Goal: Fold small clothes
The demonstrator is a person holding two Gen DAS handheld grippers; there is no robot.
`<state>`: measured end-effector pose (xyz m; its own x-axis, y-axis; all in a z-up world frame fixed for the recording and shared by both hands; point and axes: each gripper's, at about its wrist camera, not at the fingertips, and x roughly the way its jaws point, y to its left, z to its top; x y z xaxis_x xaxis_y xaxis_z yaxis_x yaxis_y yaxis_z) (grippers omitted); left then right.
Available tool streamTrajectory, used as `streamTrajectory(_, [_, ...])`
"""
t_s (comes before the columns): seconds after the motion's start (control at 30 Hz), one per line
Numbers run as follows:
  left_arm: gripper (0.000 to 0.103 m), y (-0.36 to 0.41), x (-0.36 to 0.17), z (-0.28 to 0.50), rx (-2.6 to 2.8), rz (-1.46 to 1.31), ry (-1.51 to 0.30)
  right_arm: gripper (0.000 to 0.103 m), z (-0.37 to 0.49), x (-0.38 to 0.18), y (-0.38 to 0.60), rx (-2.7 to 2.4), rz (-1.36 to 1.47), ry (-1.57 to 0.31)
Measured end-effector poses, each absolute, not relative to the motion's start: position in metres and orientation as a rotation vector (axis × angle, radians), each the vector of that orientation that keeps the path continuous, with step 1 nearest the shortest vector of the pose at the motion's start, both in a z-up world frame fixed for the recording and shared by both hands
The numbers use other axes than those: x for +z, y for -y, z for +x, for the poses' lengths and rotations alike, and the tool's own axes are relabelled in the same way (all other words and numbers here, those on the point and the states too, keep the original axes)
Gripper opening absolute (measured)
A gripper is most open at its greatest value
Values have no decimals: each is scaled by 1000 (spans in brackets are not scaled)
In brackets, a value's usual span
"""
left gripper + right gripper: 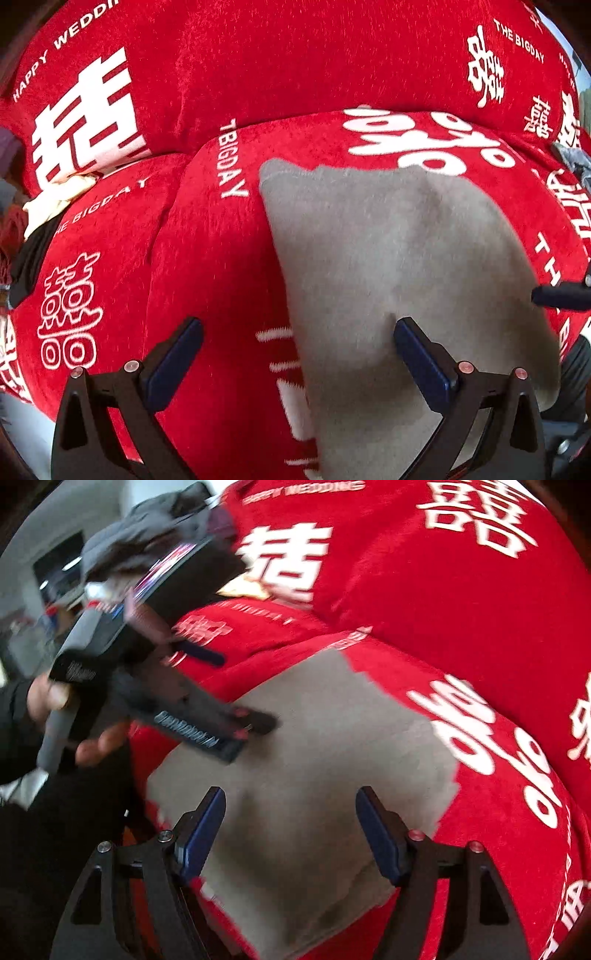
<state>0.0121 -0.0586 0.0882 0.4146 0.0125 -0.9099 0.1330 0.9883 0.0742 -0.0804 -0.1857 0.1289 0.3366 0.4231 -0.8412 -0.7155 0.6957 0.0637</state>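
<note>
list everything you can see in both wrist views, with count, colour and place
flat grey fabric garment: one, grey, spread on the red seat cushion under both grippers
red plush sofa cover with white lettering: one, red and white, over seat and backrest
dark clothing pile: one heap, grey-black, far sofa end
left gripper: one, black with blue pads, open over the garment's edge
right gripper: one, same colours, open above the garment
hand: one, holding the left gripper's handle

Your grey cloth (388, 258): near edge cut off below both views. Your left hand (55, 701): blurred in the right view. Dark heap (147, 535) behind it: unidentifiable.
</note>
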Motion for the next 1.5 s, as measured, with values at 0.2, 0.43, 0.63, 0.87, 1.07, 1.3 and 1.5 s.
streamTrajectory(0.2, [103,58,80,-2,-64,155,-1138,76,-83,96,204,693,-328,-1024])
streamTrajectory(0.43, [103,60,97,-19,-58,182,-1108,76,-100,114,199,647,-355,-1003])
streamTrajectory(0.63, [103,55,99,-44,-61,167,-1114,76,-129,125,196,679,-344,-973])
streamTrajectory(0.87, [103,52,82,-59,-63,156,-1140,76,-138,95,196,645,-328,-1045])
streamTrajectory(1.07, [103,51,80,-59,-69,143,-1148,76,-134,91,204,634,-274,-1071])
streamTrajectory(1.3, [103,53,94,-31,-48,133,-1118,76,-95,118,198,643,-313,-993])
streamTrajectory(1.5, [103,59,79,-7,-13,147,-1177,79,-49,94,194,635,-263,-1085])
